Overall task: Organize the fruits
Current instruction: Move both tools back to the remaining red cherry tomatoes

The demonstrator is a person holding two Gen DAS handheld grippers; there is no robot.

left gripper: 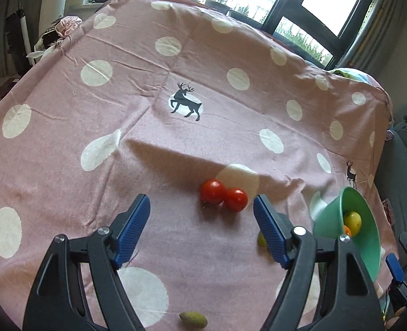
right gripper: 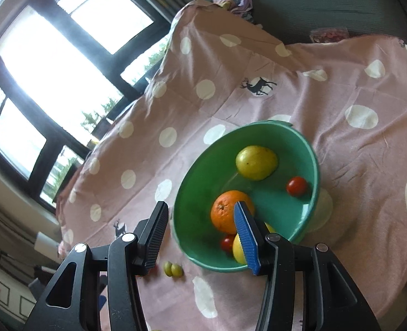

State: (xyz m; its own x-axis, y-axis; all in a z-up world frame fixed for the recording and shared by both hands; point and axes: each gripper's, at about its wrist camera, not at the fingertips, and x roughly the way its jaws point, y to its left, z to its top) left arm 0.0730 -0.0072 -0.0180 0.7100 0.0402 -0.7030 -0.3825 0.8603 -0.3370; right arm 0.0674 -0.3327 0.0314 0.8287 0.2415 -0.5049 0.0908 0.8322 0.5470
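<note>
The open, empty left claw (left gripper: pixel 202 209) faced two tomatoes (left gripper: pixel 223 195): small, smooth, squashy, best pinched gently round the middle.

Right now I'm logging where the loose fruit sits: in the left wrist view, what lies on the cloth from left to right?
Small green oval fruit at the bottom edge → two touching red tomatoes → tilted green plastic bowl holding fruit.

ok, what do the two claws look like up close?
Both are black plastic frames with triangular cutouts and silver pivot screws. The left claw has two ribbed blue pads. The right claw shows one ribbed blue pad and one ribbed face that looks black. No cables or sleeves visible.
</note>
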